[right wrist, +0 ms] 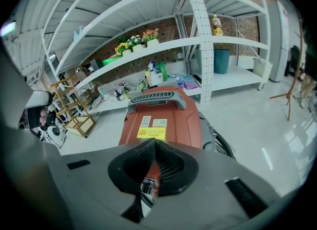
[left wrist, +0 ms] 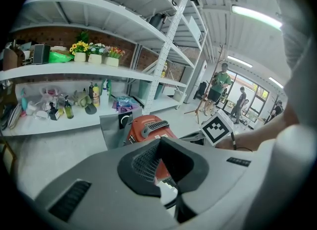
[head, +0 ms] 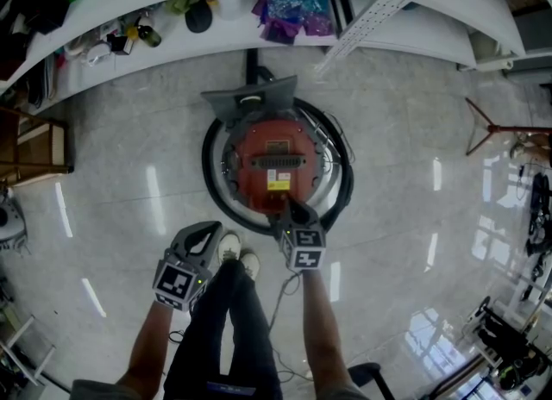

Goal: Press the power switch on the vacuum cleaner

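Note:
A red vacuum cleaner (head: pixel 274 165) stands on the pale floor with a black hose (head: pixel 211 174) coiled round it. Its grey handle (right wrist: pixel 156 97) and yellow label (right wrist: pixel 151 133) show in the right gripper view. My right gripper (head: pixel 290 210) is shut, and its tips are over the near edge of the red body; the switch itself is hidden under it. My left gripper (head: pixel 209 229) is shut with nothing in it and hangs over the floor left of the vacuum (left wrist: pixel 148 127), beside the person's shoes. The jaws of both (left wrist: pixel 159 142) (right wrist: pixel 155 143) meet in a closed V.
White shelving (head: pixel 172 36) with bottles, bags and flower pots (left wrist: pixel 94 53) runs behind the vacuum. A wooden rack (right wrist: pixel 74 110) stands at the left, a tripod stand (head: pixel 496 131) at the right. A thin cable (head: pixel 280 295) trails by the person's legs. People stand far off (left wrist: pixel 218 87).

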`<action>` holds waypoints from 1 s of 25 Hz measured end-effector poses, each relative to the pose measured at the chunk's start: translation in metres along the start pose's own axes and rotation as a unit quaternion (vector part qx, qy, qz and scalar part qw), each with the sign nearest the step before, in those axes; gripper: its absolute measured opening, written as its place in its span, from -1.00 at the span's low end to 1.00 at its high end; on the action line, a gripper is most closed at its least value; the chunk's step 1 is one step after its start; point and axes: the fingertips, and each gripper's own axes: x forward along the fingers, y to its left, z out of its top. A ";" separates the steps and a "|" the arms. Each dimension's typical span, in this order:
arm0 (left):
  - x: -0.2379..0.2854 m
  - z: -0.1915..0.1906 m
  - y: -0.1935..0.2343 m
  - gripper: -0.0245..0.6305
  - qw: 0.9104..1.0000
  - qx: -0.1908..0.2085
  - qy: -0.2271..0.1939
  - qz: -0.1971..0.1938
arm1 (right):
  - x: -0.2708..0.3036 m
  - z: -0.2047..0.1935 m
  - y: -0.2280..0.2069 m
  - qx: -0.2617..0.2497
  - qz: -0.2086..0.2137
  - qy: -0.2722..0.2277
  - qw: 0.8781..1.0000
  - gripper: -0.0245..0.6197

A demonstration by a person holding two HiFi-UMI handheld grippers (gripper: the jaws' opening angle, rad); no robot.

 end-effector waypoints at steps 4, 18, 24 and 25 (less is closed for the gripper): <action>-0.002 -0.002 0.003 -0.90 1.000 0.006 0.003 0.001 | 0.000 -0.002 0.000 0.004 -0.001 0.007 1.000 -0.89; 0.002 -0.006 0.003 -0.90 1.000 0.001 0.002 -0.001 | 0.003 -0.003 0.000 0.002 -0.001 0.009 1.000 -0.89; 0.001 -0.004 0.003 -0.90 1.000 -0.005 0.003 0.002 | 0.005 -0.001 -0.004 0.005 -0.003 0.002 1.000 -0.89; 0.001 -0.004 0.003 -0.90 1.000 -0.006 0.002 0.003 | 0.006 -0.002 -0.004 0.007 -0.002 0.005 1.000 -0.89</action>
